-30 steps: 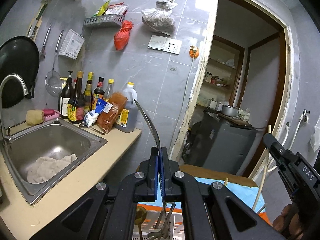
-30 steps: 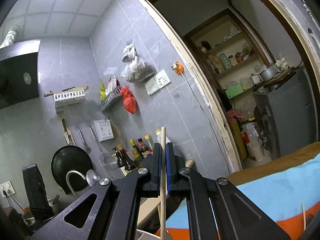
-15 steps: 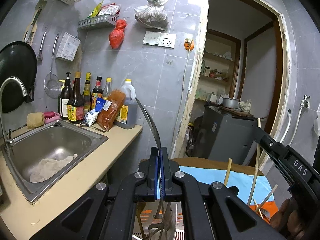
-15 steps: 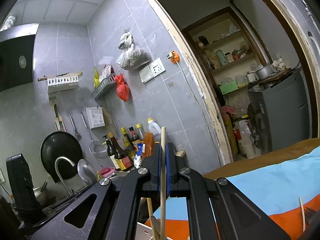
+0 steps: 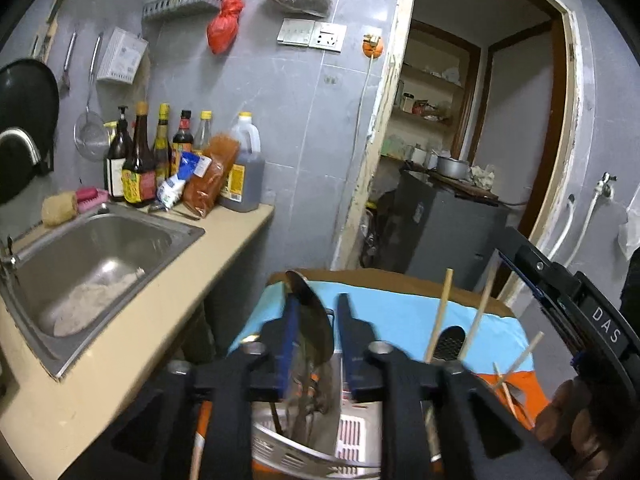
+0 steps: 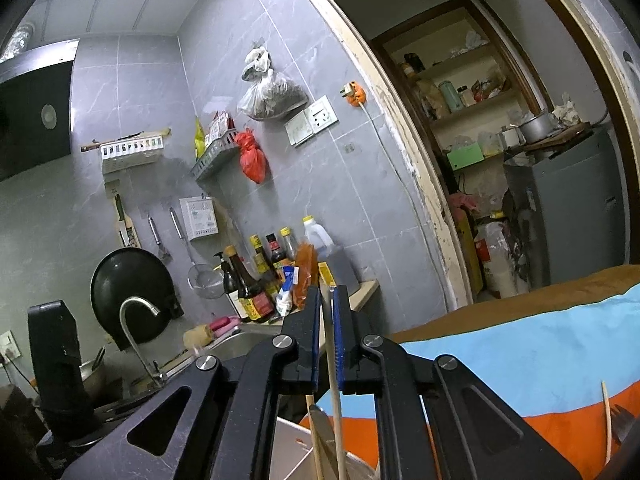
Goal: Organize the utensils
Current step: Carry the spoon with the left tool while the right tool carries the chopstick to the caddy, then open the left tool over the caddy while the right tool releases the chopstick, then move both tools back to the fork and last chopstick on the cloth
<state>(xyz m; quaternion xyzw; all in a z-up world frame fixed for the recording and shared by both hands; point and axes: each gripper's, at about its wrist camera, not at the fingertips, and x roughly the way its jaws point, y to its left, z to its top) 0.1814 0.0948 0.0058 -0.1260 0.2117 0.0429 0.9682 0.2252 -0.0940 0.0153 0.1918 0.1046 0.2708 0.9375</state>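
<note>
Left gripper [image 5: 314, 336] seen low centre of frame, jaws spread apart; metal spoon [image 5: 310, 316] leaning against left blue pad, apparently no longer clamped. Utensil holder [image 5: 352, 436] placed directly below, at bottom centre, spoon handle reaching into it. Right gripper [image 6: 326, 336] seen lower centre, jaws slightly parted around chopstick [image 6: 334, 392], grip unclear. Chopstick pointed down into holder. Sink [image 5: 100, 248] lay at left.

The left tool [image 5: 314, 332] has its jaws parted and points forward, level. The right tool [image 6: 327, 320] has a narrow gap between its jaws and tilts upward; a hand [image 5: 576, 430] holds it at the near right.
</note>
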